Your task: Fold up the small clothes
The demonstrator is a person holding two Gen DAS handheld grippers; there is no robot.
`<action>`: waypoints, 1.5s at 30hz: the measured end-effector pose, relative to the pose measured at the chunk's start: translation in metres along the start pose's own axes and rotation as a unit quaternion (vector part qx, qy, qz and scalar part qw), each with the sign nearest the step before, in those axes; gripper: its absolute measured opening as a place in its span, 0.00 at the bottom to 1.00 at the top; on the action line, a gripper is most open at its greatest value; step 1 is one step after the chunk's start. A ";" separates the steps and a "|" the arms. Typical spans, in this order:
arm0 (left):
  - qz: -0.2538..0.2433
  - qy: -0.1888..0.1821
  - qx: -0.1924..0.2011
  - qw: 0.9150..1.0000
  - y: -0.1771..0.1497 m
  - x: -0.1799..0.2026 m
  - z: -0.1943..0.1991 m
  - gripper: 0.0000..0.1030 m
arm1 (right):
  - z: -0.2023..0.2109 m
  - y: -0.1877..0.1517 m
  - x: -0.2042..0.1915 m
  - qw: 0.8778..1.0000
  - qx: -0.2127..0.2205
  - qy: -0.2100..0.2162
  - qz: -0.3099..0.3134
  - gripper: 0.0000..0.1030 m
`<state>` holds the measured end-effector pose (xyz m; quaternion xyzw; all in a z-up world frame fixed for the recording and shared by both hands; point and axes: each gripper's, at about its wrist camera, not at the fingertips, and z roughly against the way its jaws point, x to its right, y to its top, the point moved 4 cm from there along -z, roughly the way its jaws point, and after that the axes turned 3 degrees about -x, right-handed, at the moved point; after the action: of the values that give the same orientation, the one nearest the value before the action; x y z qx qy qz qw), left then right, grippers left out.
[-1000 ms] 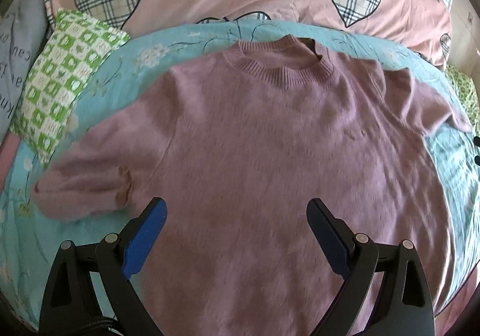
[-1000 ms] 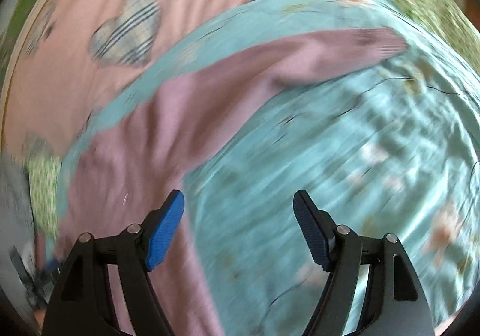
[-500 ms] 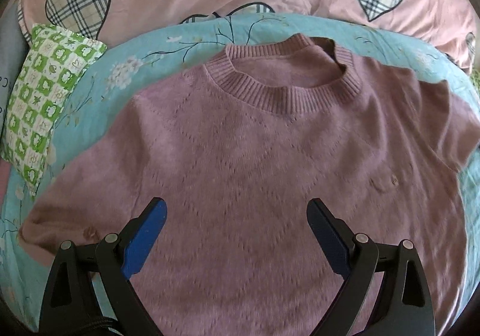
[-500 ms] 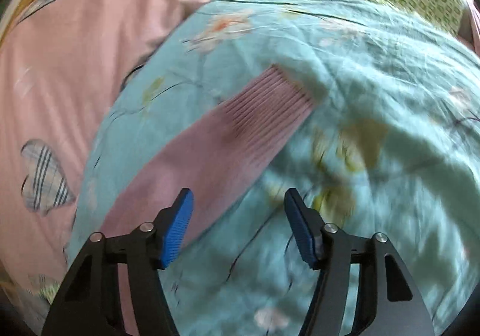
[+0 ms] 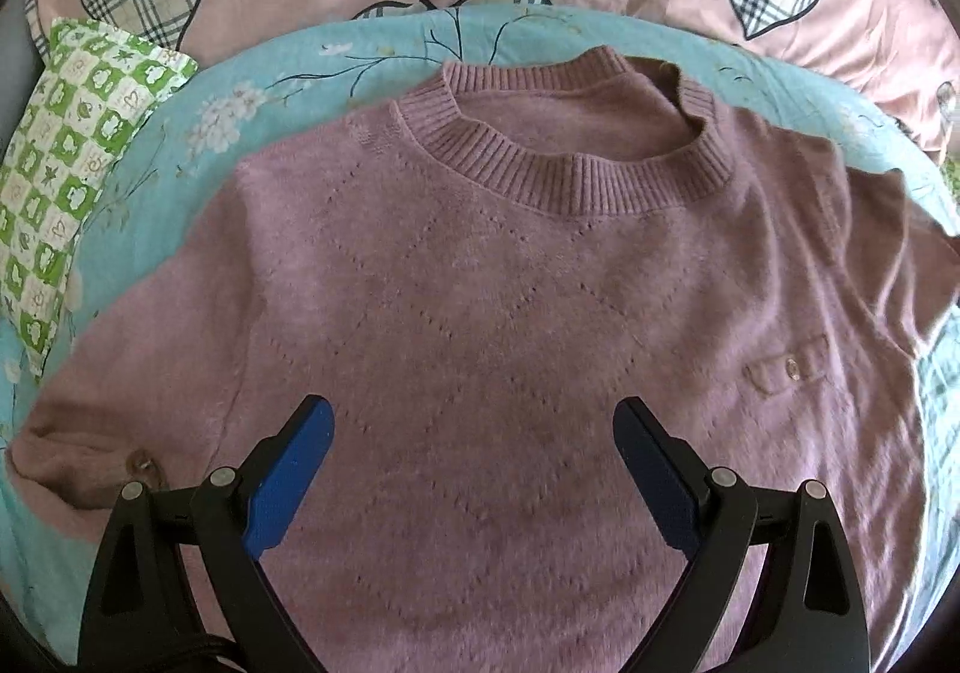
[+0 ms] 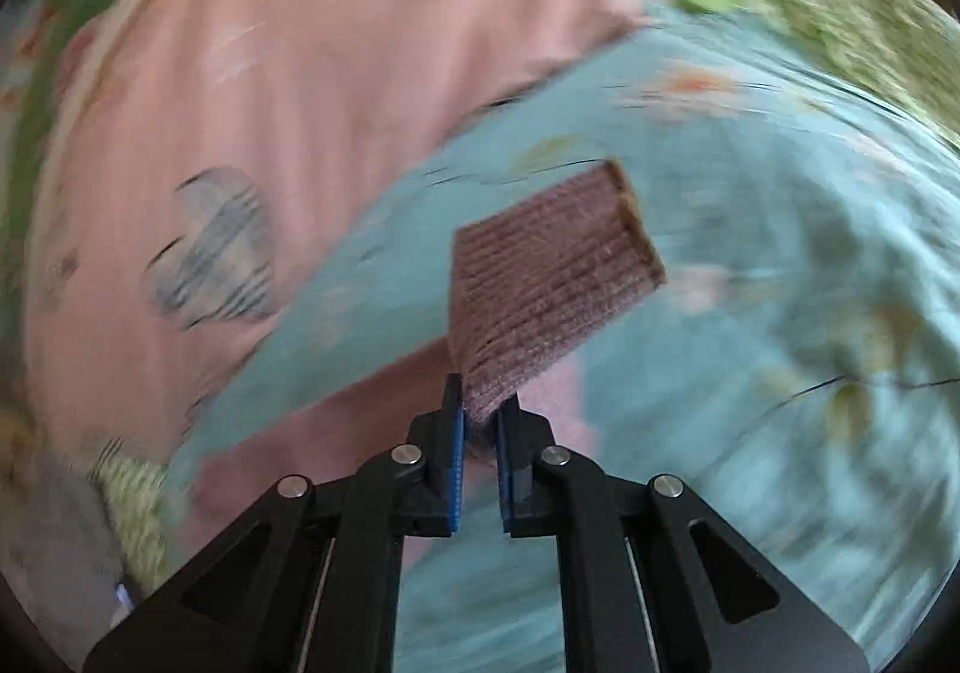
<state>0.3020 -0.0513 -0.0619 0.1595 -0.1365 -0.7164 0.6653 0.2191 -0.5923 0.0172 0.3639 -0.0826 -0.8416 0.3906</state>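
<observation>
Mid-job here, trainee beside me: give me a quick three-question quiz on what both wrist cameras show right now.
1. True or false: the left gripper is clamped on the sweater.
2. What does the right gripper hold?
A) the green checked pillow
B) the ribbed sleeve cuff
C) nothing
3. Fill in: the sweater lies face up on the ____ floral blanket.

Key
1. False: its jaws stand wide apart above the sweater's front.
2. B: the jaws are shut on the cuff, which sticks up past the fingertips.
3. Turquoise.

Mauve knit sweater (image 5: 510, 313) flat, face-up
</observation>
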 end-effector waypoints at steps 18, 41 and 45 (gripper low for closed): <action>0.056 -0.041 0.003 0.998 -0.063 -0.063 0.043 0.92 | -0.140 -0.219 -0.284 0.945 -0.243 0.172 0.135 0.10; 0.149 -0.128 -0.038 0.980 -0.010 -0.043 -0.031 0.56 | -0.121 -0.197 -0.199 0.968 -0.207 0.137 0.042 0.48; 0.124 -0.161 0.010 0.979 0.006 -0.037 0.003 0.08 | -0.105 -0.180 -0.172 0.979 -0.172 0.110 0.022 0.48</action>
<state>0.3086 -0.0145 -0.0548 0.0309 -0.2675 -0.6436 0.7165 0.2569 -0.3308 -0.0407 0.3796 0.0989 -0.7895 0.4720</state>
